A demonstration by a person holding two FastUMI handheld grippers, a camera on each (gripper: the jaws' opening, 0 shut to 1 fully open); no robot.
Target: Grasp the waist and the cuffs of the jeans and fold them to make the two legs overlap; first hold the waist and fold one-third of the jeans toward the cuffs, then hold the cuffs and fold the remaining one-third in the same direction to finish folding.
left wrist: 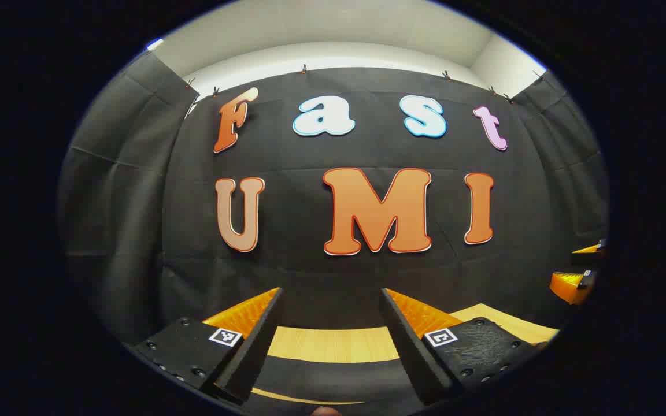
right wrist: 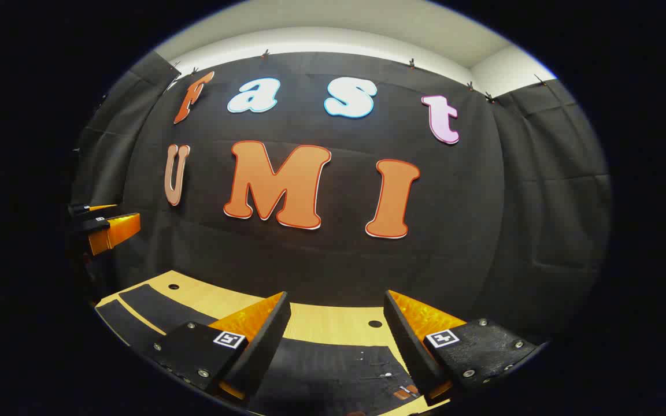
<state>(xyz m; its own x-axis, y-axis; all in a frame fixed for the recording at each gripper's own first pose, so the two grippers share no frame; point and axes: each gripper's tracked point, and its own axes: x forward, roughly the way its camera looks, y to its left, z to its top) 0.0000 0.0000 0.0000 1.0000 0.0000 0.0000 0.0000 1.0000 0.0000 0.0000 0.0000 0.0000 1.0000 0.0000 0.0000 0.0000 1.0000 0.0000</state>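
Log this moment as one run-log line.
left gripper: open, raised, holding nothing | right gripper: open, raised, holding nothing | dark cloth: flat on wooden table | fold: not started

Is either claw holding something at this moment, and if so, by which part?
Nothing is held. The left claw and the right claw are both open, with only the table and dark cloth seen between their fingers.
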